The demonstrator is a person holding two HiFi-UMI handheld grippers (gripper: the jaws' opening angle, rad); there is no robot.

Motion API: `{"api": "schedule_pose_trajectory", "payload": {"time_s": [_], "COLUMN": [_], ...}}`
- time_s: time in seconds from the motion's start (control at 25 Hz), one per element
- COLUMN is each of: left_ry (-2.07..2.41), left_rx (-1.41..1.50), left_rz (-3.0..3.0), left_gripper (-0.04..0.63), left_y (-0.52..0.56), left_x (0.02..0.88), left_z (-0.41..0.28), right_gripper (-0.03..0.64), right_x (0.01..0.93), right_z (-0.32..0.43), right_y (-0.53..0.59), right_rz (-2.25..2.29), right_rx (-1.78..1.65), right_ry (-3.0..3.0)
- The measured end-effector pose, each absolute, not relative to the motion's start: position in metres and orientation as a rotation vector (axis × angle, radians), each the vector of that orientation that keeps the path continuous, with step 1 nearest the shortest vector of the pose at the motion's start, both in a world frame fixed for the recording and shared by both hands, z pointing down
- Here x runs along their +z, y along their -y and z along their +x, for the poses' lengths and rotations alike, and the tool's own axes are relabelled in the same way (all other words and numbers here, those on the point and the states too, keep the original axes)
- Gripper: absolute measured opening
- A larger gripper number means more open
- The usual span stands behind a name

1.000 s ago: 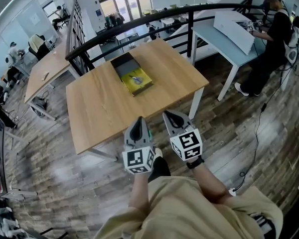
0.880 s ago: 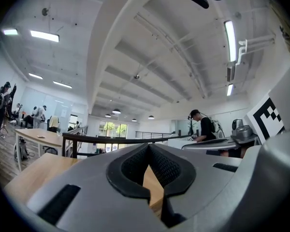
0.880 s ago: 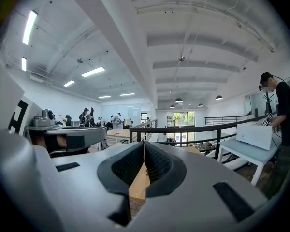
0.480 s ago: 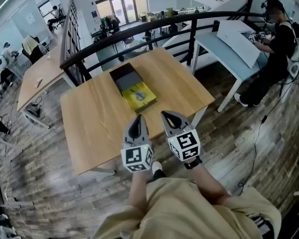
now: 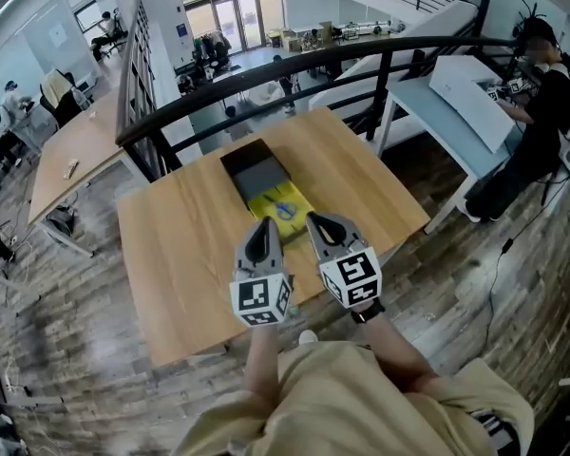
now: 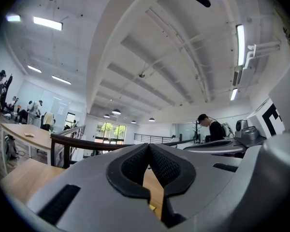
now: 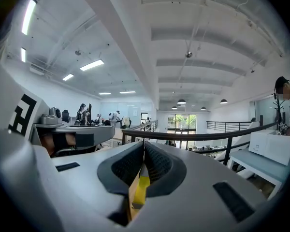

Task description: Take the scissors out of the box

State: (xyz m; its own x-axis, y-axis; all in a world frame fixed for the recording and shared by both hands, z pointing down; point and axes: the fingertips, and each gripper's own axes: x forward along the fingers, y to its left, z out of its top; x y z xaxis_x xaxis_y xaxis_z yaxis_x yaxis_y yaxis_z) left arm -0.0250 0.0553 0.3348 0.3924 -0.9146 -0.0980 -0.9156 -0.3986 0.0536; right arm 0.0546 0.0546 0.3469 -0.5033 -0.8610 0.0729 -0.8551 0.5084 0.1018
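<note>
An open box (image 5: 269, 218) with a yellow inside lies on the wooden table (image 5: 180, 245), and its dark lid (image 5: 258, 172) sits just behind it. Scissors (image 5: 285, 209) with blue handles rest inside the box. My left gripper (image 5: 262, 226) and right gripper (image 5: 321, 222) hover side by side over the table's near part, tips just short of the box. Both are shut and hold nothing. In the left gripper view the pads (image 6: 135, 166) meet at the tip. A strip of the yellow box (image 7: 141, 190) shows below the closed pads in the right gripper view.
A black railing (image 5: 294, 69) runs behind the table. To the right a person (image 5: 541, 122) works at a light-blue table (image 5: 446, 112) with a white box (image 5: 480, 91). Another wooden table (image 5: 71, 150) stands at the left. Wood floor surrounds the table.
Both grippers have moved forward from over the floor to over the table's near edge. The box, earlier far ahead, now lies just beyond their tips. Both stayed shut.
</note>
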Motion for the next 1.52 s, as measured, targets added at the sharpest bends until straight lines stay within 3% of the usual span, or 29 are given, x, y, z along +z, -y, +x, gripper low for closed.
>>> {"api": "schedule_pose_trajectory", "payload": {"time_s": [0.84, 1.52], "left_ry": [-1.846, -1.936], "left_rx": [0.074, -0.085], "left_rz": [-2.67, -2.738], "left_gripper": [0.011, 0.011], "left_y": [0.038, 0.142], "left_x": [0.385, 0.449], "left_z": [-0.085, -0.073], "right_gripper": [0.014, 0.015], "right_x": [0.392, 0.491], "right_z": [0.008, 0.017], "right_y": [0.057, 0.165], "right_rz": [1.366, 1.204], "right_rx": [0.02, 0.245], "right_ry": [2.553, 2.404]}}
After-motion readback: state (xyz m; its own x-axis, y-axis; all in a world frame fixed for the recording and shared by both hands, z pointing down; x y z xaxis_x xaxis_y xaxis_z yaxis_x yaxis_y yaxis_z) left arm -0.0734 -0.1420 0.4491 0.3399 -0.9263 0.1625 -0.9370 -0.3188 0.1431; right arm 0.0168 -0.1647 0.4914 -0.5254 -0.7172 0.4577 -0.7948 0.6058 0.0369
